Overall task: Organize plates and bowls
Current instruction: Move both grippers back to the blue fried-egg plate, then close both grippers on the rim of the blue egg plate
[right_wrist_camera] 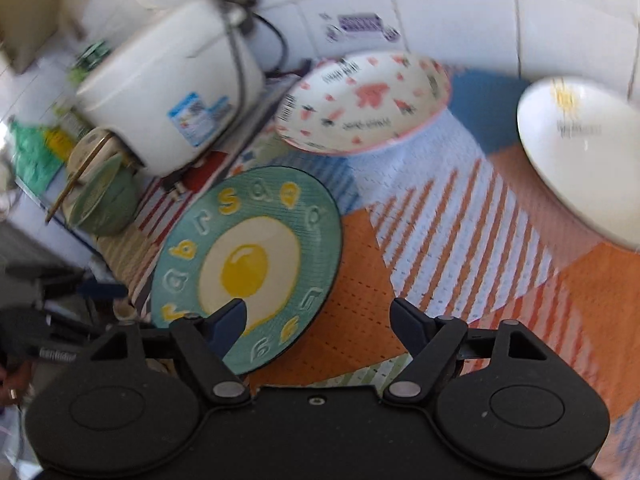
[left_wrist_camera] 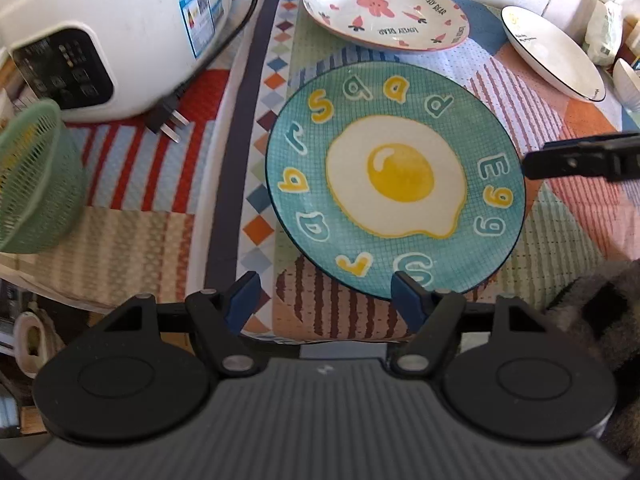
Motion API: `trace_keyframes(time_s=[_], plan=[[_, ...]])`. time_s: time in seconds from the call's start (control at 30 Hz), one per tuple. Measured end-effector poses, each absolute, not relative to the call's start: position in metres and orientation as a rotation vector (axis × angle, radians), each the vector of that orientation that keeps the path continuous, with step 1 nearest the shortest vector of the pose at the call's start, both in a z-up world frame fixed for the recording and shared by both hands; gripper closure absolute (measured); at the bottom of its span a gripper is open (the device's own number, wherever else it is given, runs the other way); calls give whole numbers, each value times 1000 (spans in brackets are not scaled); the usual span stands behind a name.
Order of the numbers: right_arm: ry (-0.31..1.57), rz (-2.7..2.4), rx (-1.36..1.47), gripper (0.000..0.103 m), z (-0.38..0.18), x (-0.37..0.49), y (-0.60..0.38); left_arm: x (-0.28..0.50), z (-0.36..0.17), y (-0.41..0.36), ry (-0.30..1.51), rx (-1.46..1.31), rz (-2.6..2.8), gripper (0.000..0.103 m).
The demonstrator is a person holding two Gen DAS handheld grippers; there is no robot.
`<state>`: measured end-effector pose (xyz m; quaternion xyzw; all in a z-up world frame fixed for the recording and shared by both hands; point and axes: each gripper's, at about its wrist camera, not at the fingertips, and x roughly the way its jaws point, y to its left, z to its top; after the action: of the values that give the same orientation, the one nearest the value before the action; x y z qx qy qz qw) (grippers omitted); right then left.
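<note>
A teal plate with a fried-egg picture (left_wrist_camera: 396, 178) (right_wrist_camera: 248, 264) lies flat on the patterned cloth. Behind it sits a white plate with pink rabbits (left_wrist_camera: 384, 10) (right_wrist_camera: 364, 100), and to the right a plain white plate with a dark rim (left_wrist_camera: 554, 52) (right_wrist_camera: 580, 152). My left gripper (left_wrist_camera: 326, 284) hovers open at the teal plate's near edge, nothing between its fingers. My right gripper (right_wrist_camera: 318, 310) is open over the teal plate's right edge; one of its fingers (left_wrist_camera: 580, 158) pokes in from the right in the left wrist view. The left gripper (right_wrist_camera: 60, 288) shows at the far left in the right wrist view.
A white rice cooker (left_wrist_camera: 116, 28) (right_wrist_camera: 172, 92) stands at the back left, its plug (left_wrist_camera: 166, 118) lying on the cloth. A green mesh basket (left_wrist_camera: 36, 176) (right_wrist_camera: 104, 196) sits at the left. A white bowl (left_wrist_camera: 628, 84) and a tiled wall (right_wrist_camera: 440, 4) bound the far side.
</note>
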<state>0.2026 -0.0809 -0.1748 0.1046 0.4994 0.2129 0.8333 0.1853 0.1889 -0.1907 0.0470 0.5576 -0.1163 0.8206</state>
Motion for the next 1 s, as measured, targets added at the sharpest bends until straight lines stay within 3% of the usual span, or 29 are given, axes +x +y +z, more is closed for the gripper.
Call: trace_keyframes(time_s=[0.17, 0.23, 0.3, 0.4, 0.5, 1.0], plan=[[1116, 442, 384, 47, -200, 219, -85, 195, -201, 192, 1185, 65, -247, 40], [1118, 447, 370, 55, -203, 219, -80, 199, -203, 191, 1184, 67, -246, 51], [1117, 463, 351, 75, -205, 219, -75, 204, -205, 190, 1184, 58, -236, 60], [1108, 457, 316, 86, -203, 218, -71, 207, -209, 192, 1173, 38, -226, 65], [1110, 451, 305, 89, -203, 217, -72, 212, -211, 196, 1171, -2, -233, 72], [1176, 499, 282, 84, -211, 227, -63, 217, -216, 199, 1164, -67, -214, 69]])
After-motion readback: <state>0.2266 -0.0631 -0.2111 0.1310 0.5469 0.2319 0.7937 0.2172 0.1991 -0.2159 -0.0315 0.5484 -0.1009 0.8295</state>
